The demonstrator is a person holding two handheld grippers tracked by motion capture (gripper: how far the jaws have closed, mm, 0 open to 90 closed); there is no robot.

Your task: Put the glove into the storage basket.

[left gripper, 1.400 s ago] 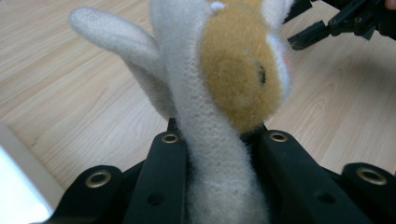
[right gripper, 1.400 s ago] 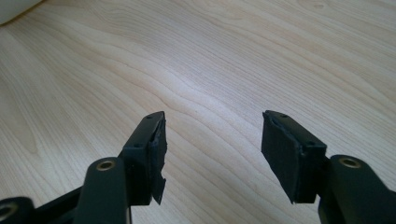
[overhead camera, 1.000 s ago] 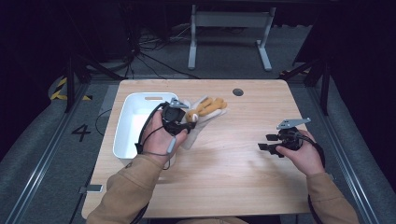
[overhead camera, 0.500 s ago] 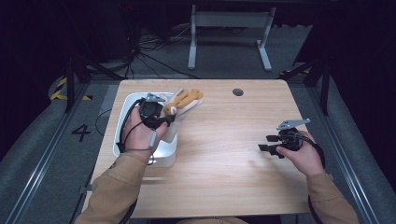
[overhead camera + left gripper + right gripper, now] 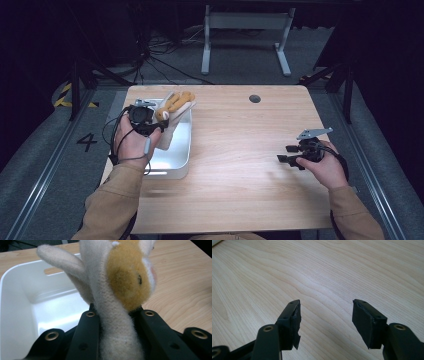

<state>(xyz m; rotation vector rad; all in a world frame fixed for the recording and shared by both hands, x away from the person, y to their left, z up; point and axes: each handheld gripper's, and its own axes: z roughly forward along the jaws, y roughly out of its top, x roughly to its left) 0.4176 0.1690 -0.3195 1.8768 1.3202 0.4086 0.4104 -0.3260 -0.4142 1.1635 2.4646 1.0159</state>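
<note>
A cream and orange plush toy (image 5: 175,107) hangs over the far part of a white tub (image 5: 175,159) at the table's left. My left gripper (image 5: 156,120) is shut on the plush toy (image 5: 117,297); its black jaws squeeze a cream limb between them, above the white tub (image 5: 17,310). My right gripper (image 5: 283,156) rests low over the bare wood at the right side of the table. Its jaws stand wide apart with nothing between them, and its fingertips (image 5: 293,315) hover over the wooden tabletop (image 5: 324,270).
The wooden table (image 5: 250,150) has a small dark round hole (image 5: 255,98) near its far edge. A grey frame with legs (image 5: 245,40) stands on the floor beyond the table. Black rails and cables (image 5: 145,55) lie at the left.
My left gripper has carried the plush toy leftward from over the table's middle to above the white tub. The right gripper has stayed in place.
</note>
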